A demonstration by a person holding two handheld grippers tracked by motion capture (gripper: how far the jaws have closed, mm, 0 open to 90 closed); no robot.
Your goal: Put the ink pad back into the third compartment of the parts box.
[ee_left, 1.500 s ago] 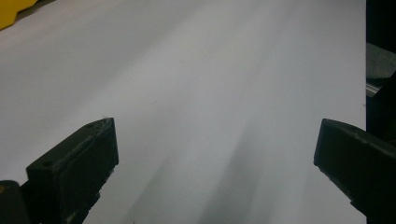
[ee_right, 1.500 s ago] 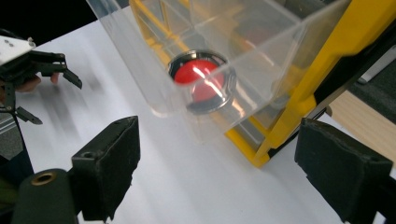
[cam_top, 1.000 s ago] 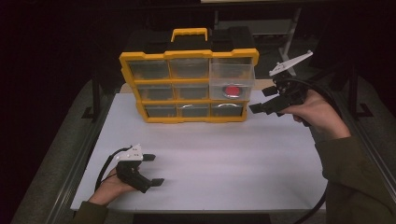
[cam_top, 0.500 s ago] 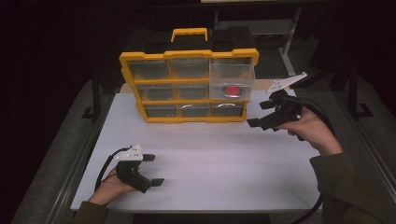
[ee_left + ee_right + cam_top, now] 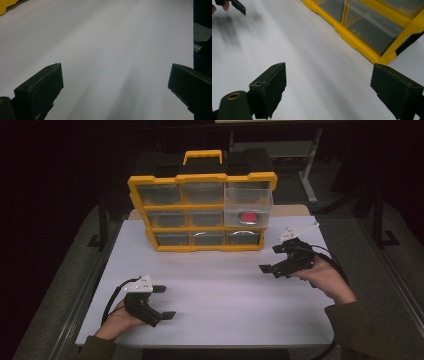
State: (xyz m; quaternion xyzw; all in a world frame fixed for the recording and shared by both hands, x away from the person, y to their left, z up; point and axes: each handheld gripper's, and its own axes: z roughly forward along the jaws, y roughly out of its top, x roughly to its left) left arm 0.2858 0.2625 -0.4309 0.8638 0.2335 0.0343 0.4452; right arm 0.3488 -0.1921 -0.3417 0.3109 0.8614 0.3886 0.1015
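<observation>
A yellow organizer (image 5: 200,212) with clear drawers stands upright at the back of the white table (image 5: 220,295). Its upper right drawer (image 5: 248,200) sticks out, and a red round thing (image 5: 248,217) lies in it. My right gripper (image 5: 271,259) hovers low over the table, in front of the organizer's right corner, open with nothing between its jaws. In the right gripper view, the right gripper (image 5: 329,80) looks along the table past the organizer's bottom drawers (image 5: 362,27). My left gripper (image 5: 164,301) rests near the front left, open and empty; the left gripper (image 5: 115,75) faces bare table.
In the high view, a metal rail (image 5: 85,290) runs along the table's left side and dark floor lies beyond the right edge. The other hand's jaw tip (image 5: 237,6) shows far off in the right gripper view.
My right gripper has come down and away from the organizer's right side toward the table. The left gripper has stayed where it was.
</observation>
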